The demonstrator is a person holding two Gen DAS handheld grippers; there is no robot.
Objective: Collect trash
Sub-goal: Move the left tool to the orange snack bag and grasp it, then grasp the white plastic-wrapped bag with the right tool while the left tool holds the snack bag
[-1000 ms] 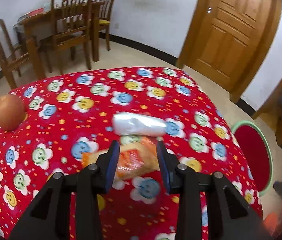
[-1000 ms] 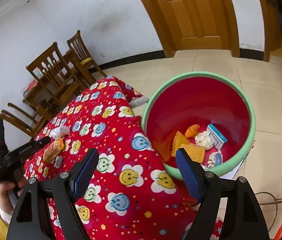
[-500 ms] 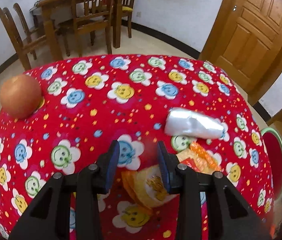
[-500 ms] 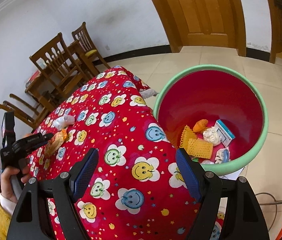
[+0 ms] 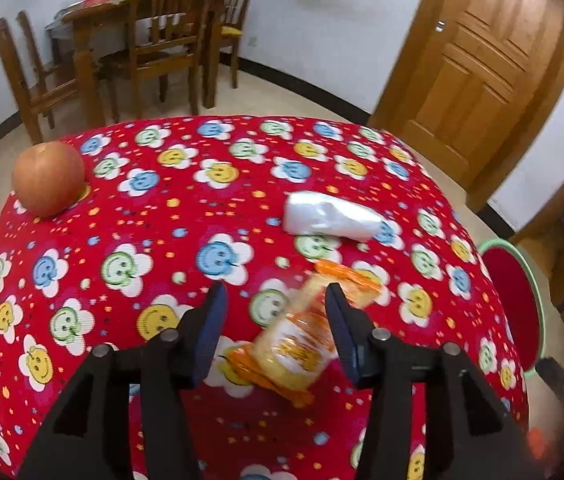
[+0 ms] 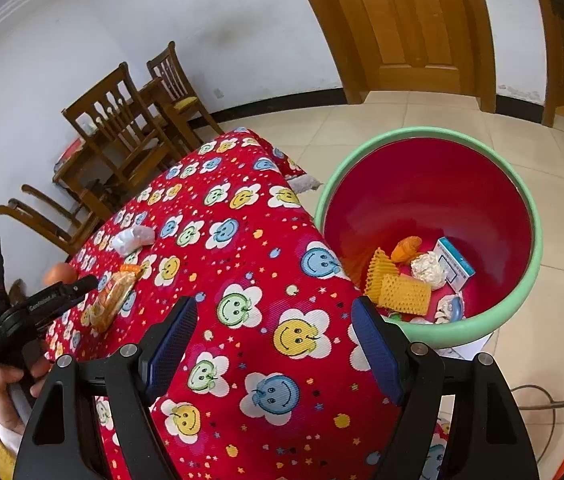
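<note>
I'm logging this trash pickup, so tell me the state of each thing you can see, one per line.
Left tongs: open, straddling the wrapper.
Right tongs: open, empty.
Orange snack wrapper: lying on the tablecloth, not gripped.
White plastic bag: crumpled, on the tablecloth.
Apple: resting at the edge.
Bin: partly filled.
Door: closed.

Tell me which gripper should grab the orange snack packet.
Left. The left gripper is open right over the packet; the right gripper sits far off, near the bin.

White walls w/ black baseboard (image 5: 314, 88), beige tile floor (image 6: 462, 112). Panelled wooden door (image 5: 478, 60) on the right. Wooden dining table (image 5: 98, 12) & chairs (image 5: 162, 40) at back; daylight.
</note>
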